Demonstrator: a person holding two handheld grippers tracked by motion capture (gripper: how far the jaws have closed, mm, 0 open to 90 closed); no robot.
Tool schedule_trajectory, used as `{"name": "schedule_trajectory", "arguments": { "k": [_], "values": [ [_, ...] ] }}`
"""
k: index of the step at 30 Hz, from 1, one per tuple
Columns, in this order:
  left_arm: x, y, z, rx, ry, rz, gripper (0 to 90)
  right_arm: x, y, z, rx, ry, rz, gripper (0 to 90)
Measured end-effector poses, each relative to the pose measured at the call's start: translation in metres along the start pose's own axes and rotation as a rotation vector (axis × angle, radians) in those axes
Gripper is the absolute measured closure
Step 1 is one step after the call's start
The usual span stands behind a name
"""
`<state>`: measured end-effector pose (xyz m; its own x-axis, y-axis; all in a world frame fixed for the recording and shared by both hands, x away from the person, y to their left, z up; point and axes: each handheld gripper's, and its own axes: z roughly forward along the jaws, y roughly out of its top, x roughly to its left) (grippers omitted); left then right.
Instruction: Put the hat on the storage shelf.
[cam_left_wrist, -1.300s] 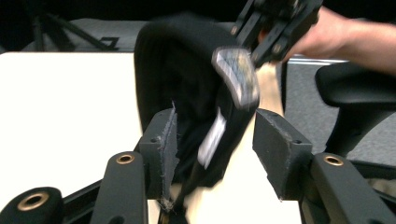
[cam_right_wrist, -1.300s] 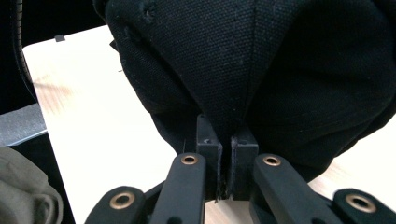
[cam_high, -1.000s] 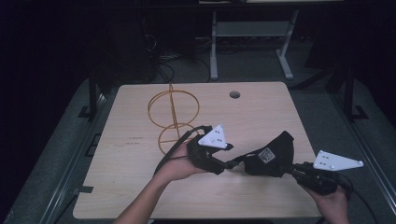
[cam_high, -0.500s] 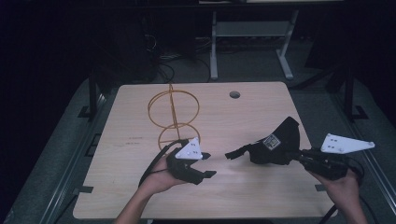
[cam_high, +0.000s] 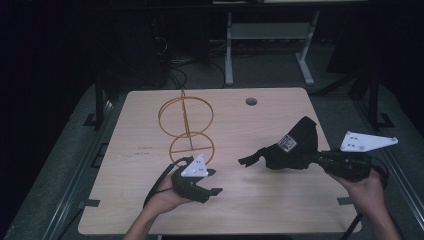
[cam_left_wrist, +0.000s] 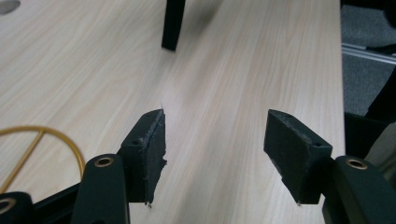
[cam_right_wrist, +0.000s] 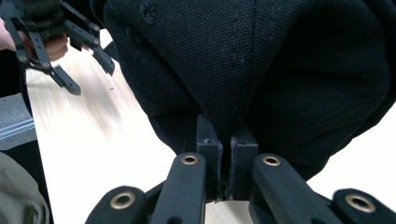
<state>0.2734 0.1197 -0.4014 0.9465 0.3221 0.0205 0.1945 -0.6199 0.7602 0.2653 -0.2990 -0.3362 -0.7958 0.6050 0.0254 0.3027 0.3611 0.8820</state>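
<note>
Right gripper view: right gripper (cam_right_wrist: 226, 154) jaws pinched tight on a fold of the black cap (cam_right_wrist: 243, 70), coarse canvas weave, stitched seams running up from the pinch. High view adds what that close-up can't: cap (cam_high: 292, 147) held off the right half of the table (cam_high: 150, 145), white label patch on its side, strap end trailing left. Left gripper (cam_left_wrist: 215, 140) jaws spread wide, nothing between them, bare wood grain under them; in high view it sits (cam_high: 212, 182) near the front edge, just in front of the gold wire stand (cam_high: 186, 122). Left gripper view catches only an arc of that stand (cam_left_wrist: 44, 140).
</note>
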Motion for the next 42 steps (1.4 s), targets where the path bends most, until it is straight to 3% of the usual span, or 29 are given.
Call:
{"name": "schedule_trajectory", "arguments": {
  "k": [9,25,27,42],
  "values": [
    [0.005,-0.014,0.003,0.015,0.033,-0.015,37.3,0.0,0.026,0.007,-0.003,0.023,-0.034,85.9],
    [0.008,-0.018,0.001,0.016,0.029,-0.025,36.9,0.004,0.088,0.02,-0.044,0.072,-0.102,85.9],
    [0.008,-0.018,0.001,0.014,0.03,-0.022,36.9,0.006,0.103,0.027,-0.041,0.082,-0.124,85.9],
    [0.01,-0.021,0.004,0.029,0.011,-0.023,36.7,0.018,0.163,0.075,0.019,0.13,-0.221,85.8]
  ]
}}
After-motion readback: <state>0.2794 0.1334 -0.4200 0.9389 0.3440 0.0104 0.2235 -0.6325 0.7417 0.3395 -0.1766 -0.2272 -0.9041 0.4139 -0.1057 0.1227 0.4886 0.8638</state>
